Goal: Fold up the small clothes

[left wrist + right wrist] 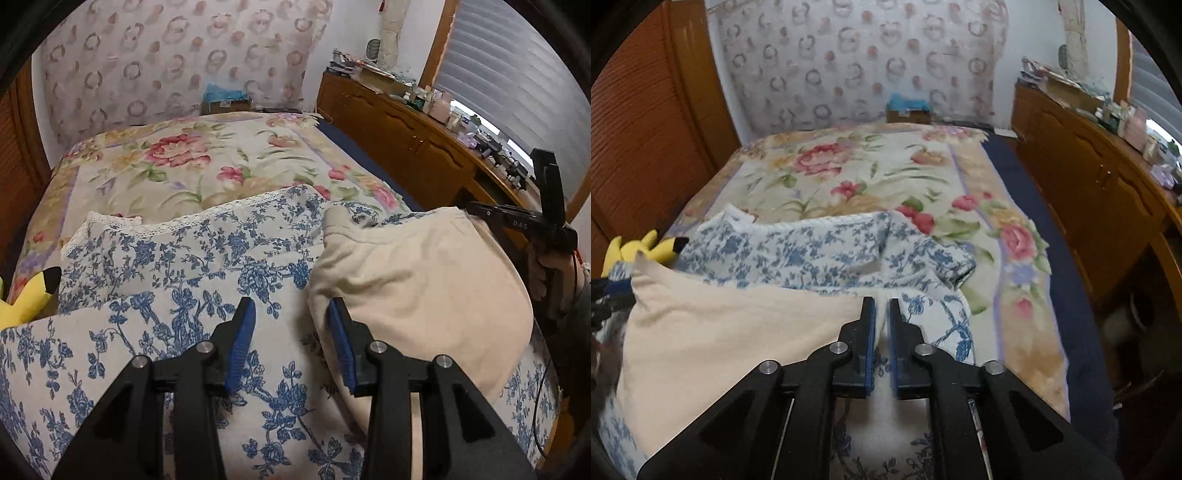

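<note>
Tool on the left [291, 306] is standing partly open, and its right blue pad is touching the left edge of the cream garment [417, 291], while its left pad is over the blue-flowered cloth [177, 258]. Nothing is being pressed between the two pads, so this tool is holding nothing. The right tool [881, 302] is standing narrow, with a fold of pale cloth sitting in the small gap between the pads; whether the pads are really pinching it, I cannot tell from this view.

The cream garment is lying on top of the blue-flowered cloth, at the near end of the bed [207, 166]. From the left tool it is spreading toward 2 o'clock, and from the right tool it is spreading toward 9 o'clock, so the garment is lying between the two tools, with its long side running across from one tool to the other. In the left view the right tool [532, 218] is showing at 3 o'clock, at the far right edge of the garment.

I am judging that the coming move is depending on this: each tool is sitting at one end of the same edge, and the left tool is needing to close on its end before the edge is being lifted and carried toward 12 o'clock. A yellow toy [26, 299] is resting at 9 o'clock, clear of the garment.
</note>
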A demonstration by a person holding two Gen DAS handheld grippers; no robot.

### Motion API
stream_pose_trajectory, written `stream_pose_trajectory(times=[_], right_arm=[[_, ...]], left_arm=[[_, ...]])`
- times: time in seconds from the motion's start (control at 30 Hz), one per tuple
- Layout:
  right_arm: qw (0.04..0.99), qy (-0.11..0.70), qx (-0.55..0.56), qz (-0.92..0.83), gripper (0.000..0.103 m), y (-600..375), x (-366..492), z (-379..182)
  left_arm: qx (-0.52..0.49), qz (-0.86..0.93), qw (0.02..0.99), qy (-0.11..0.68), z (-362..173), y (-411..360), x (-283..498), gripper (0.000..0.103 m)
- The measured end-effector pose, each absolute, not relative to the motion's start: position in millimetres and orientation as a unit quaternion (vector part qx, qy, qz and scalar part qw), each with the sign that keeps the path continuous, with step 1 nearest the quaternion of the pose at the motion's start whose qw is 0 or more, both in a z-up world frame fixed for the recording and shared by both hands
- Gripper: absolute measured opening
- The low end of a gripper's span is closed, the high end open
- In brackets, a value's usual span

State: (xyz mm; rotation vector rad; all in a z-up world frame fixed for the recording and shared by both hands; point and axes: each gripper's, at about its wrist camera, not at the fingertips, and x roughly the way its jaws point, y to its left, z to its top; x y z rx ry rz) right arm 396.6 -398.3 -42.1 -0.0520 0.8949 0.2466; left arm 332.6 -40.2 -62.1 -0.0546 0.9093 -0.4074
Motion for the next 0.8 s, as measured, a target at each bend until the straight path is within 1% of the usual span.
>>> stream_pose_trajectory(times=[0.03,0.07,0.1,0.13,0.17,0.2,0.27,0.37,0.6,0.8], right_arm=[[0.894,0.431,-0.029,0.121,0.029,-399,394,-41],[0.894,0.429,-0.030,0.124,0.040,-400,390,-38],[0.895,0.427,-0.028,0.127,0.049,-401,387,-37],[0.895,0.425,-0.027,0.132,0.050,-400,382,-34],[0.897,0.419,-0.027,0.141,0.056,-400,375,-29],[0.897,0.417,-0.028,0.144,0.063,-398,371,-29],[0.895,0.417,-0.022,0.159,0.068,-394,359,-25],[0.885,0.431,-0.013,0.177,0.070,-386,347,-32],[0.864,0.470,0.007,0.180,0.071,-378,353,-67],[0.861,0.468,0.009,0.199,0.071,-368,351,-71]], left_arm=[[-0.026,-0.197,0.878,0.436,-62,-40,331,0.039],[-0.026,-0.199,0.877,0.436,-62,-40,328,0.039],[-0.026,-0.203,0.877,0.435,-61,-41,325,0.039],[-0.025,-0.206,0.877,0.434,-60,-43,323,0.039],[-0.024,-0.210,0.877,0.433,-59,-44,321,0.039],[-0.024,-0.213,0.876,0.432,-58,-46,320,0.039],[-0.021,-0.217,0.875,0.432,-58,-52,318,0.040],[-0.013,-0.216,0.872,0.440,-64,-57,322,0.040],[-0.021,-0.213,0.862,0.460,-78,-62,333,0.041],[-0.039,-0.208,0.863,0.459,-78,-62,335,0.041]])
